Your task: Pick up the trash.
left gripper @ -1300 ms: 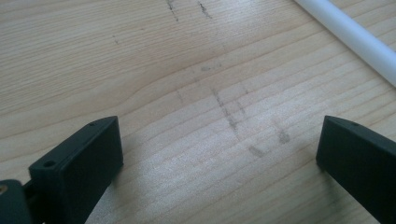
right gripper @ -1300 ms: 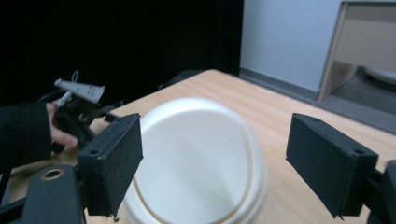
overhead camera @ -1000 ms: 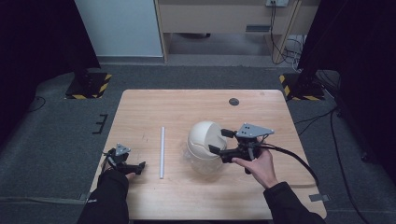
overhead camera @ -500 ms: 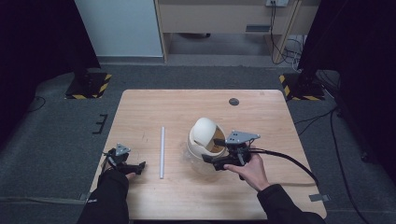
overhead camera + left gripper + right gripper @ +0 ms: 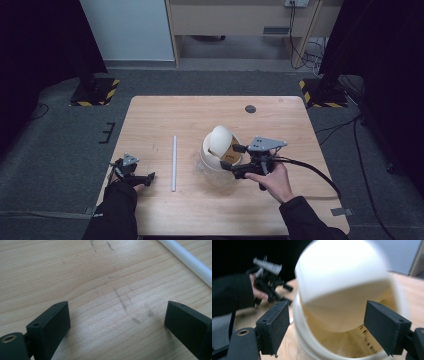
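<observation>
Here I have the right tool [image 5: 235,159] with jaws spread wide around the tipped white bowl [image 5: 218,150], mid-bench, just to its left; the open left tool [image 5: 145,179] rests far off.

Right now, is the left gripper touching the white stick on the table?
Apart. In the high view the left gripper sits left of the white stick with bare table between them; the left gripper view shows nothing between its open jaws.

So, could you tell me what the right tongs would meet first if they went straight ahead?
Most likely the white lidded container: it sits right between and ahead of the right tongs, though contact is unclear.
</observation>
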`<act>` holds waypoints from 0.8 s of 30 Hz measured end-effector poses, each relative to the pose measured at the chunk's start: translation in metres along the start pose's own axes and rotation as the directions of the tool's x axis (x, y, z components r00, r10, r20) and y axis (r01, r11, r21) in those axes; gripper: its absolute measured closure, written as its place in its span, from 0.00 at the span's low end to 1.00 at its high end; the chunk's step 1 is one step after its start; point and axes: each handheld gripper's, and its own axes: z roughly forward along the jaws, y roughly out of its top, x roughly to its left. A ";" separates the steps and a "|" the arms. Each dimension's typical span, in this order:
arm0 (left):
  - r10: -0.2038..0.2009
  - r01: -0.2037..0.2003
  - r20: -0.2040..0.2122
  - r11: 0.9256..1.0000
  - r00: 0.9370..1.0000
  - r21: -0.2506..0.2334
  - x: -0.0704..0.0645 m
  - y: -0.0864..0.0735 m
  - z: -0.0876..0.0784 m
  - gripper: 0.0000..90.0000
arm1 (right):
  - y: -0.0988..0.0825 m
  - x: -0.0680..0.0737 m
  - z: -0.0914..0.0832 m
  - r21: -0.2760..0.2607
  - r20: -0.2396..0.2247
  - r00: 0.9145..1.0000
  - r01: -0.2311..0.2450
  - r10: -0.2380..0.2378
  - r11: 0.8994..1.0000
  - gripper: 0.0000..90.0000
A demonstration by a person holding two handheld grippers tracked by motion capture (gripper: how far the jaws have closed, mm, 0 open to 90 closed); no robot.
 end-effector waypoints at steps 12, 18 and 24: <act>-0.049 0.050 0.036 0.998 0.998 -0.045 -0.017 0.015 -0.007 0.19 | 0.003 -0.051 -0.060 -0.112 0.218 0.974 -0.035 0.059 0.993 0.22; -0.075 0.079 0.048 0.993 0.996 -0.085 -0.030 0.022 -0.004 0.20 | -0.017 -0.081 -0.076 -0.115 0.327 0.938 -0.084 0.117 0.990 0.22; -0.054 0.059 0.058 0.994 0.997 -0.092 -0.047 0.032 0.008 0.21 | -0.040 -0.102 -0.082 -0.075 0.409 0.901 -0.122 0.142 0.990 0.25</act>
